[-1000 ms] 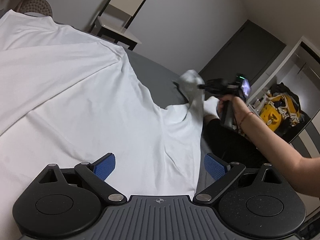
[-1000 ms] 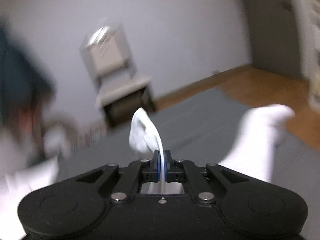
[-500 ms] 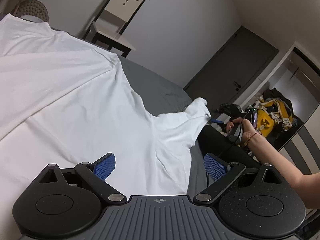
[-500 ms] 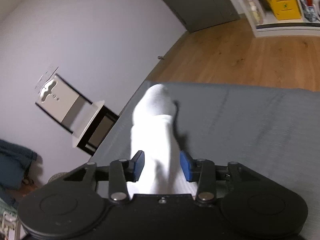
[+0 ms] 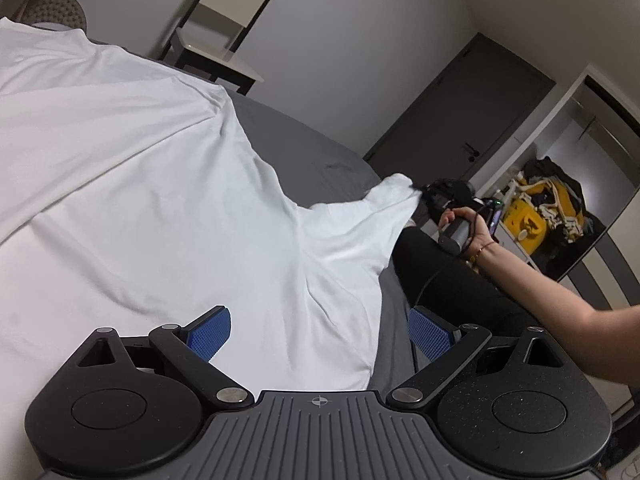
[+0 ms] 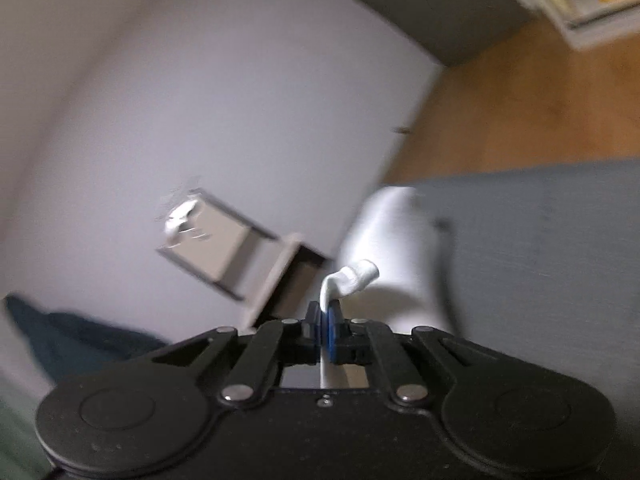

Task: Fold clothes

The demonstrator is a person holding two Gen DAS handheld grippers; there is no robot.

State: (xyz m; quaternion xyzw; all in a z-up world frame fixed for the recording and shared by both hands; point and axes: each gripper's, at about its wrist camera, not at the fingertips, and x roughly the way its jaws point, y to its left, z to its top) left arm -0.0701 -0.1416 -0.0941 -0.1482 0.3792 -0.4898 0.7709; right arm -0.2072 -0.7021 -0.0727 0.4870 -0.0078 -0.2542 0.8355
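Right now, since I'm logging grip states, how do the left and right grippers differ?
The left gripper is open, blue pads wide apart, holding nothing; the right gripper is shut on the sleeve of the white shirt. The left hovers over the shirt's body; the right pulls the sleeve outward. Both are black with blue pads.

My left gripper (image 5: pixel 318 330): matte black body, two round speckled housings, blue cross-hatched pads on angled black link arms.
My grey ribbed centre plate (image 5: pixel 320 432): a small crosshair mark at its top edge.
My pivots: silver round screws (image 5: pixel 230 394) at each link joint.
My right gripper (image 6: pixel 329 322): the same black frame, blue pads, silver screws.
My right hand (image 5: pixel 466 226): bare forearm, thin red and gold bracelets at the wrist, black cable trailing below.
My legs: black trousers (image 5: pixel 448 280).
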